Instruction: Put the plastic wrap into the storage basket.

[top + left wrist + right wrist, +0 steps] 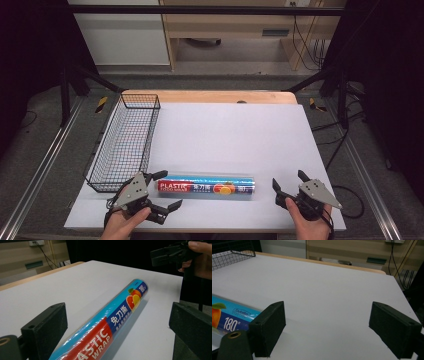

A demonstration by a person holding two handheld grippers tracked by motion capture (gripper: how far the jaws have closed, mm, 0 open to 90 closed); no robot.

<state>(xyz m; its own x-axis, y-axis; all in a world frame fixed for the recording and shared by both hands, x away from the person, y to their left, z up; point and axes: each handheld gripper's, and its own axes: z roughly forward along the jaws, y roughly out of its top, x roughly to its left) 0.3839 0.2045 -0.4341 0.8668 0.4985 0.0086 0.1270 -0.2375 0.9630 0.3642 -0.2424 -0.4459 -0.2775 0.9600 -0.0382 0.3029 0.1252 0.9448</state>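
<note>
White table (225, 130) with wire basket (125, 142), plastic-wrap roll (206, 187).

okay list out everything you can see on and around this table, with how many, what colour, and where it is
plastic wrap roll: one, blue and red with an orange fruit picture, lying on its side near the front edge of the mat, between the two grippers
wire basket: one, black, on the left side of the table, running front to back
mat: one, white, covering most of the table top
table: one, light wood, edge showing behind the mat
wooden furniture: light wood, on the floor beyond the table
left gripper: one, black with a grey plate, front left, jaws open around the roll's left end
right gripper: one, black with a grey plate, front right, jaws open, apart from the roll
</note>
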